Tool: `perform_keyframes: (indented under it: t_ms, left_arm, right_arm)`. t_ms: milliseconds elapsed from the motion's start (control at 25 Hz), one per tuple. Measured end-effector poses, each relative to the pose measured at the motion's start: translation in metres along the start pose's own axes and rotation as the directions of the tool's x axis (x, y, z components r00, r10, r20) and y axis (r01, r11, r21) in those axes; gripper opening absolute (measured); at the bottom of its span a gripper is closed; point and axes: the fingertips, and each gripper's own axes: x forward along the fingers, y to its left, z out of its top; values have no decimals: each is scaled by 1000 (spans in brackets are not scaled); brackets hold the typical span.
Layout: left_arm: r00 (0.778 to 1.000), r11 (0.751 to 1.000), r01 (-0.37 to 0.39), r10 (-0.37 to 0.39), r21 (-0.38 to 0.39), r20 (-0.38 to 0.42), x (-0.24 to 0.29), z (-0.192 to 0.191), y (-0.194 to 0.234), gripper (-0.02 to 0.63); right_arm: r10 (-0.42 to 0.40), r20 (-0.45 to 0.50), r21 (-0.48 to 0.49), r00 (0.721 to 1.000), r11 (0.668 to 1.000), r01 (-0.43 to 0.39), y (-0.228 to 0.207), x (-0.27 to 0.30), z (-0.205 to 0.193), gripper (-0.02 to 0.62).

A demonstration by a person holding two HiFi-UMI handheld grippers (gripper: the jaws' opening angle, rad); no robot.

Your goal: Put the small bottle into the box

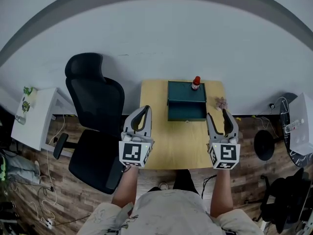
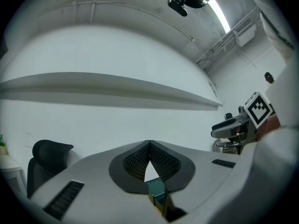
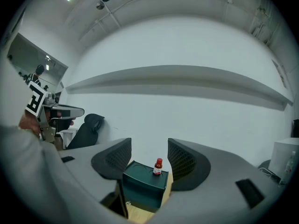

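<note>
Closest to the lens: pale shirt and two forearms at 6 o'clock, each carrying a hand-held gripper over the near edge of the yellow surface (image 1: 164,146). Left hand-held gripper (image 1: 145,108): tips pressed together, nothing pinched, just a sliver of green peeking through the gap lower down. Right hand-held gripper (image 1: 218,114): spread wide, empty, aimed straight at the goods, with bottle and box both framed between the pads. Well short of contact on both sides tho.

Small bottle (image 1: 196,82) way out at 12 o'clock, parked at roughly 1 o'clock on the dark green box (image 1: 186,106). Seemingly up on its top face by the far right corner, definitely not inside. Standing upright, red cap up, long axis vertical, white label showing in the right gripper view.

Progress-wise: basically zero, at a guess. Not grabbed, not lifted, not in. Left to do: reach out, close on the bottle, find or open a way into the box (can't tell from here whether open or shut), drop it in. Black office chair (image 1: 93,111) off at 9 o'clock, out of the way.
</note>
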Motion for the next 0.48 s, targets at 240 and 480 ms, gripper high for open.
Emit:
perform_keyframes:
  t_ms: [240,480]
  left_arm:
    - [1000,1000,-20,20,21,1,61,2,-1,8]
    - [999,999,-39,39,26,-6,114,2,-7,8]
  right_arm:
    - [19,18,10,1000,1000,-19,-42,54,1,255]
    - [45,18,26,999,999,-46,-81,99,-3,255]
